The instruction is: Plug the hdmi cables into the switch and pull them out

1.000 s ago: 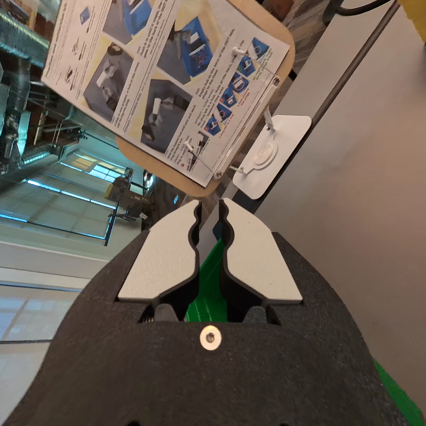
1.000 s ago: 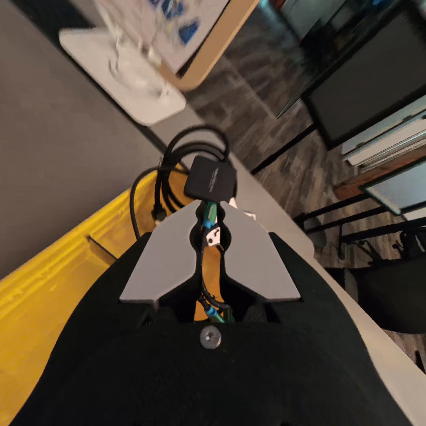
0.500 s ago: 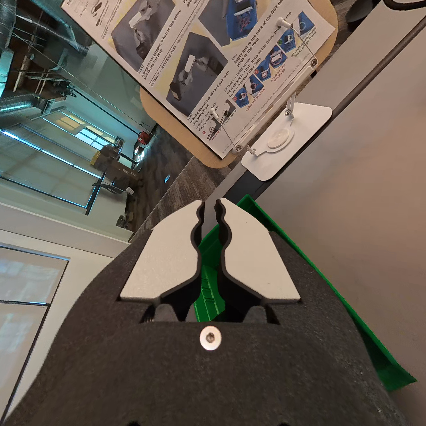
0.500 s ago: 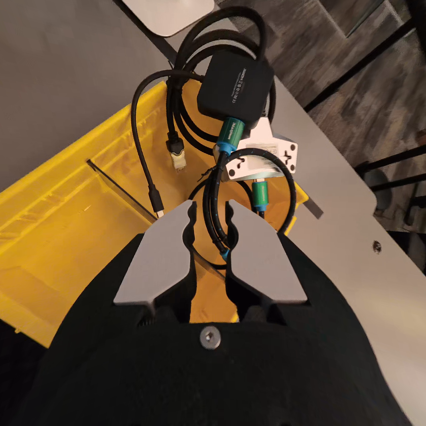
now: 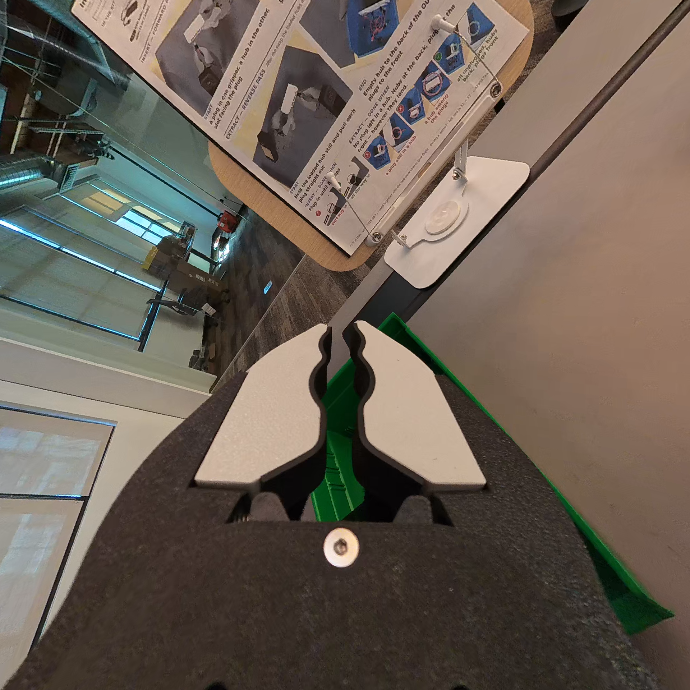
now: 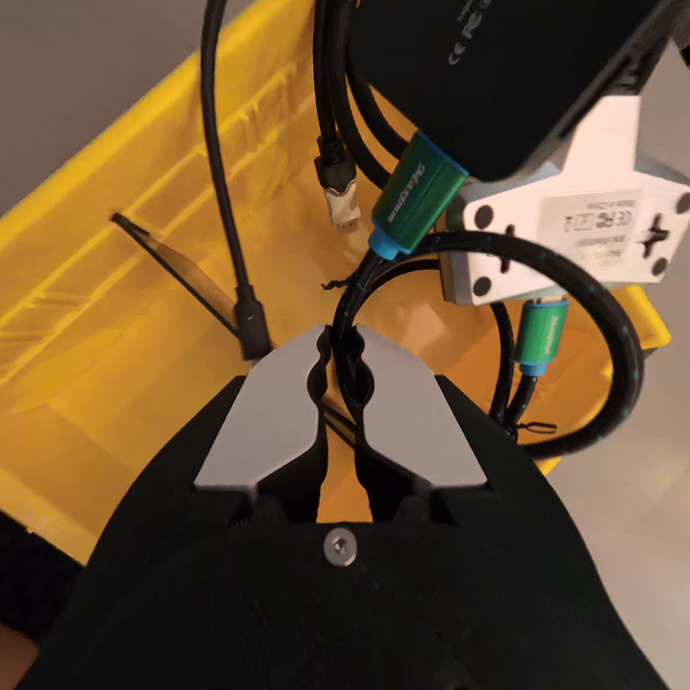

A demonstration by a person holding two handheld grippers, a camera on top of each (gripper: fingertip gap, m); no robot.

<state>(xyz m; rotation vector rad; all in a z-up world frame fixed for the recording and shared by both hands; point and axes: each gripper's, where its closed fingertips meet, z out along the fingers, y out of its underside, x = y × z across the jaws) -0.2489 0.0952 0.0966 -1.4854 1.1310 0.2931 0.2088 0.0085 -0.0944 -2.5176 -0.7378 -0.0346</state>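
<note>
Yellow plastic fills most of the right wrist view: a yellow bin (image 6: pixel 123 283) holding a tangle of cables and boxes. The right gripper (image 6: pixel 342 328) has its fingers drawn in narrow around a black braided cable (image 6: pixel 612 321) with blue flecks, which runs between the tips and loops out to the right. Whether the pads press it firmly cannot be told. This cable ends in a green HDMI plug with a blue collar (image 6: pixel 418 198), seated in the black switch box (image 6: pixel 493 74) at the top of the view. A second green plug (image 6: pixel 537 336) sits in the lower edge of a white switch box (image 6: pixel 582 231), which lies partly under the black one. A loose black plug with a pale metal tip (image 6: pixel 341 201) hangs unconnected near the bin's middle, and a thin black cable with a small connector (image 6: pixel 250 325) reaches down just left of the fingers.

In the left wrist view, the left gripper (image 5: pixel 340 330) is nearly closed, only a slim gap between its grey fingers, and empty. Beneath it lies a green bin (image 5: pixel 422 347) on the grey table (image 5: pixel 578 336). Farther off, a printed instruction sheet (image 5: pixel 336 93) stands clipped on a white stand (image 5: pixel 455 224).
</note>
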